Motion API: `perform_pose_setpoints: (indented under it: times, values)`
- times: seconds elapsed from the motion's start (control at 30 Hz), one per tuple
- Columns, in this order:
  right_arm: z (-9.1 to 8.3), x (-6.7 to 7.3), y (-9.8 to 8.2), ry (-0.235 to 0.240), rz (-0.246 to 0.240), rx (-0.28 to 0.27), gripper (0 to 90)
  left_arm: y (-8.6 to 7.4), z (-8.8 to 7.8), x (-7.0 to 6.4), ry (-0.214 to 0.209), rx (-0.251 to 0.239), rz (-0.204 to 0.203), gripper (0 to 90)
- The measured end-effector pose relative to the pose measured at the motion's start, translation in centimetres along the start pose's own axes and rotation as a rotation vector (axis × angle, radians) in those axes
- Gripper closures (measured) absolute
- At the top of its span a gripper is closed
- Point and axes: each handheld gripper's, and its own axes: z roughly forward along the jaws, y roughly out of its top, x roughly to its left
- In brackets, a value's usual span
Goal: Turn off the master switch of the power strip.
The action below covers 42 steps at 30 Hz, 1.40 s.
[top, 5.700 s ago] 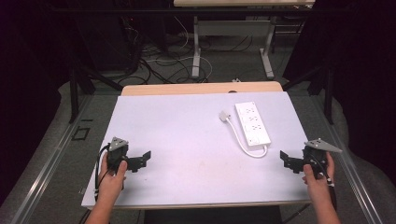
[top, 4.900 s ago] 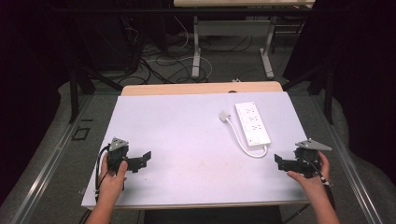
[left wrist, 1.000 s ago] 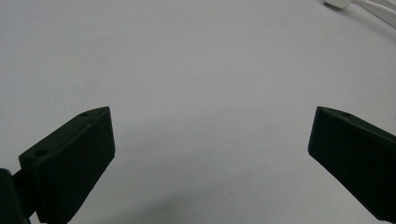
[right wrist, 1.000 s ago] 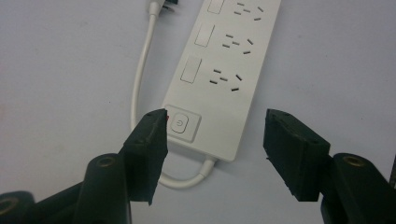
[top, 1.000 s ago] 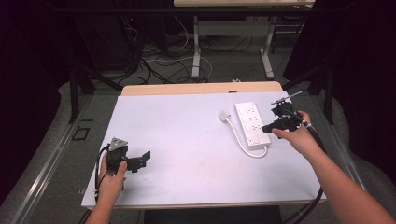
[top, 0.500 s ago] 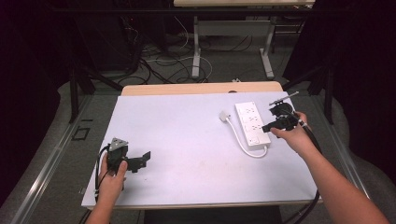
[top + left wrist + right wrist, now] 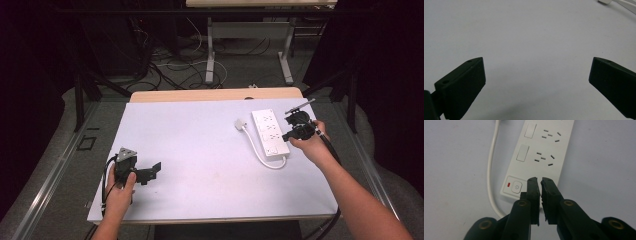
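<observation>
A white power strip (image 7: 270,132) lies at the table's right, its cord (image 7: 255,148) looping to a white plug (image 7: 240,123). My right gripper (image 7: 286,136) hovers at the strip's right side. In the right gripper view the jaws of that gripper (image 7: 541,182) stand shut with only a sliver between them and nothing held, their tips over the strip's (image 7: 544,147) near end, just right of the power button (image 7: 516,187). Near the front left, my left gripper (image 7: 155,171) rests low over the bare table. It is wide open (image 7: 536,75) and empty.
The light grey table (image 7: 200,135) has a wooden strip along its far edge (image 7: 215,94). The plug (image 7: 605,1) and cord (image 7: 627,4) peek in at the top right of the left gripper view. Cables and desk legs lie on the floor behind.
The right gripper has travelled from the table's front right edge up to the power strip and has settled slightly lower over its near end. The left gripper has stayed put.
</observation>
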Motion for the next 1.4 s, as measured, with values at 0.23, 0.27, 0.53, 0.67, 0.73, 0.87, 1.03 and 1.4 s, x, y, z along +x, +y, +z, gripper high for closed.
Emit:
perform_pose_setpoints:
  times: [0.23, 0.27, 0.53, 0.67, 0.73, 0.87, 1.03, 1.4]
  values:
    - [0.7, 0.2, -0.4, 0.014, 0.032, 0.026, 90.0, 0.0, 0.0, 0.0, 0.001, -0.003, -0.003, 0.6]
    - [0.8, 0.2, -0.4, 0.012, 0.023, 0.03, 90.0, 0.0, 0.0, 0.0, 0.0, -0.002, -0.003, 0.6]
    - [1.5, 0.5, -0.2, 0.0, 0.002, 0.034, 90.0, 0.0, 0.0, 0.0, 0.001, 0.001, -0.004, 0.6]
    - [1.8, 0.9, -0.1, 0.004, 0.012, 0.047, 90.0, 0.0, 0.0, 0.1, 0.002, 0.0, -0.004, 0.6]
    - [2.0, 0.8, 0.0, 0.004, -0.001, 0.037, 90.0, 0.0, 0.0, 0.1, 0.003, 0.001, -0.002, 0.7]
    - [2.4, 1.0, 0.0, 0.012, 0.011, 0.035, 90.0, 0.0, 0.0, 0.1, 0.001, -0.001, -0.002, 0.6]
    - [3.2, 1.0, -0.2, 0.03, 0.04, 0.045, 90.0, 0.0, 0.0, 0.1, 0.002, -0.002, -0.003, 0.7]
    - [4.6, 0.7, -0.9, 0.047, 0.069, 0.046, 90.0, 0.0, 0.0, 0.1, 0.004, 0.001, -0.002, 0.7]
